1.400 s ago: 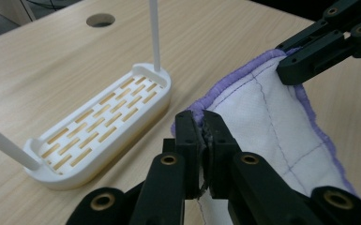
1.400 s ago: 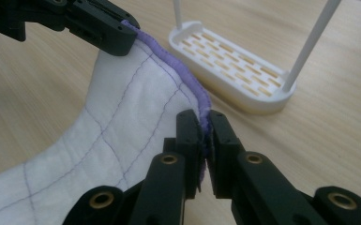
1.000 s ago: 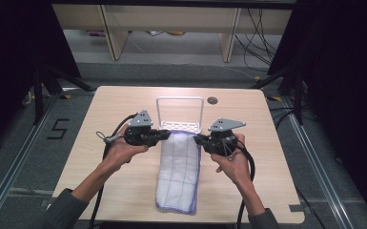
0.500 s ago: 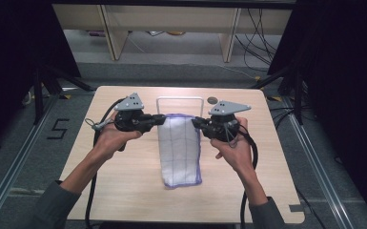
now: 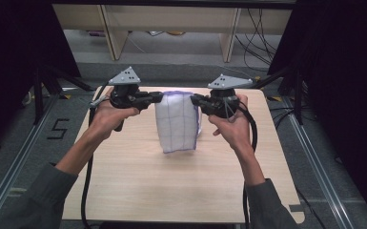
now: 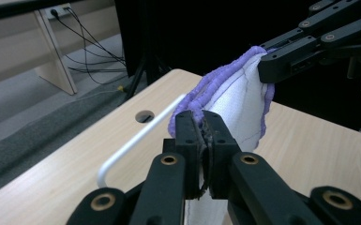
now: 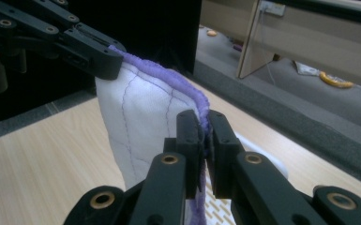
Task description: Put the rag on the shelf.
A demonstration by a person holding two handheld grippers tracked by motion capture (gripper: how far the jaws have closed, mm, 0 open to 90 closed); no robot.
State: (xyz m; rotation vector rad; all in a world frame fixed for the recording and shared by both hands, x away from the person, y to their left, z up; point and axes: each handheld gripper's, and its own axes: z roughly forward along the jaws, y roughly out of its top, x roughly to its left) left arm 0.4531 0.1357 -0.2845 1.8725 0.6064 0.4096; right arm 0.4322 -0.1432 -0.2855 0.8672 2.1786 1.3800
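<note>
Hanging cloth (image 5: 177, 121) hides most of the white rack (image 6: 136, 140).

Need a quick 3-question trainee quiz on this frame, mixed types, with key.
1. True or false: the left gripper and the right gripper are both shut on the top edge of the white cloth with purple trim.
2. Multiple choice: how does the cloth lie?
A. flat on the table
B. hanging from its top corners between the two grippers
C. bunched in one gripper
3. Fill in: in the left gripper view, a white ____ rack stands on the wooden table behind the cloth.

Key: 1 true; 2 B; 3 wire
</note>
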